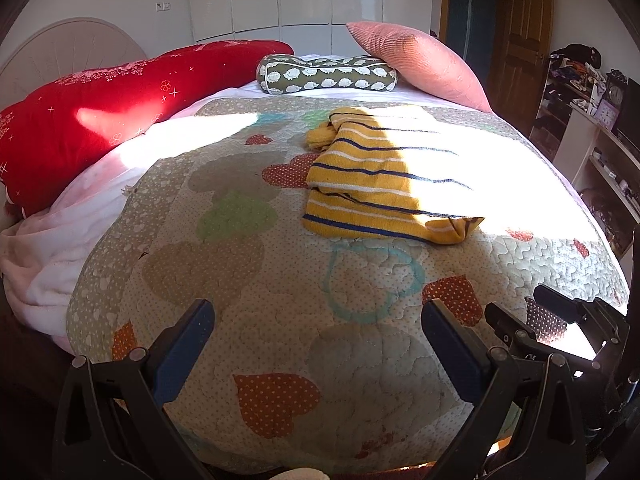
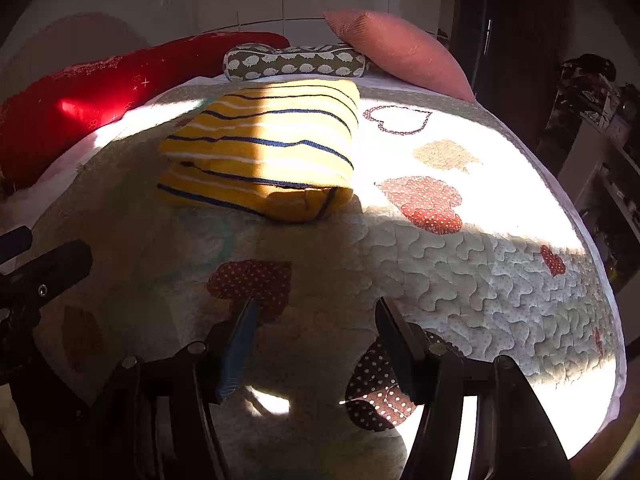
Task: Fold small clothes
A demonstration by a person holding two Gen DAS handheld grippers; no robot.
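Note:
A small yellow sweater (image 1: 368, 184) with blue and white stripes lies folded into a thick bundle on the heart-patterned quilt (image 1: 248, 264), half in sunlight. It also shows in the right wrist view (image 2: 264, 152). My left gripper (image 1: 318, 312) is open and empty, hovering over the quilt well short of the sweater. My right gripper (image 2: 316, 308) is open and empty too, near the quilt's front edge, and it shows at the right of the left wrist view (image 1: 556, 316). The left gripper appears at the left edge of the right wrist view (image 2: 44, 276).
A long red bolster (image 1: 100, 116) lies along the left side. A green hedgehog-print pillow (image 1: 324, 74) and a pink cushion (image 1: 424, 60) sit at the head of the bed. A pink blanket (image 1: 44, 256) hangs at the left. Cluttered shelves (image 1: 592, 120) stand to the right.

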